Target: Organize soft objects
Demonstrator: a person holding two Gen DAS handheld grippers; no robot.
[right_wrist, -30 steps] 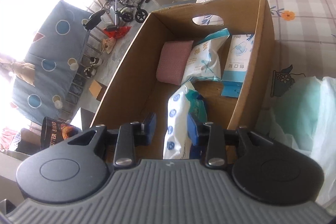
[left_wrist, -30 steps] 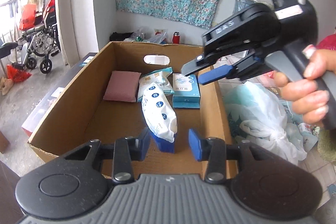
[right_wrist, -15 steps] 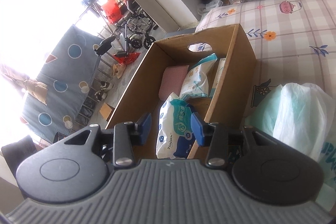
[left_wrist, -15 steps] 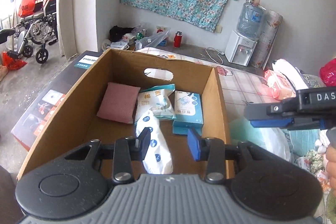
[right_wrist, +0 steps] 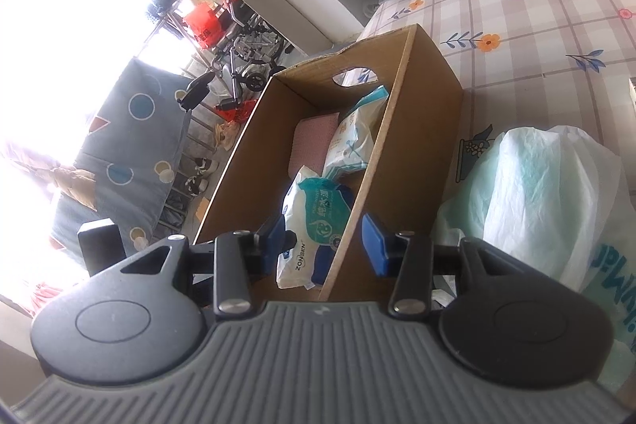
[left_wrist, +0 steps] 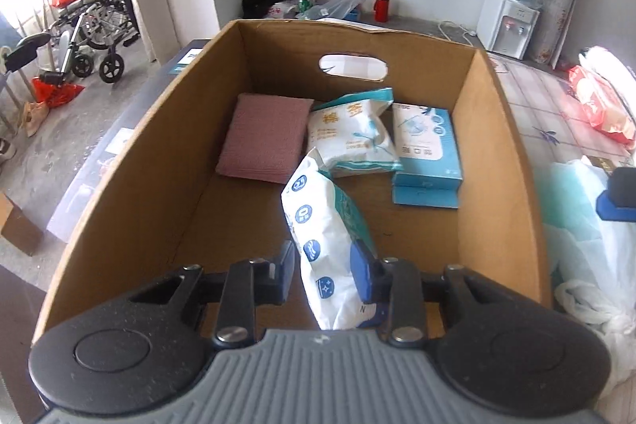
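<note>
A cardboard box (left_wrist: 512,161) holds a pink sponge pad (left_wrist: 264,136), a white-and-teal pack (left_wrist: 351,136), a blue mask box (left_wrist: 425,150) and a white wet-wipe pack (left_wrist: 322,233) lying near the front. My left gripper (left_wrist: 324,271) is open over the box's near end, and the wipe pack shows between its fingers, lying below them. My right gripper (right_wrist: 328,241) is open and empty above the box's right wall (right_wrist: 373,161). The wipe pack (right_wrist: 314,221) also shows in the right wrist view.
A white and pale-green plastic bag (right_wrist: 540,193) lies right of the box on a checked patterned sheet (right_wrist: 536,38). A red pack (left_wrist: 600,102) lies farther right. A wheelchair (left_wrist: 87,26) and a water dispenser (left_wrist: 508,22) stand beyond.
My right gripper has pulled back out of the box and to the right. The wipe pack, held upright a second ago, now lies on the box floor. My left gripper has tilted down toward the box.
</note>
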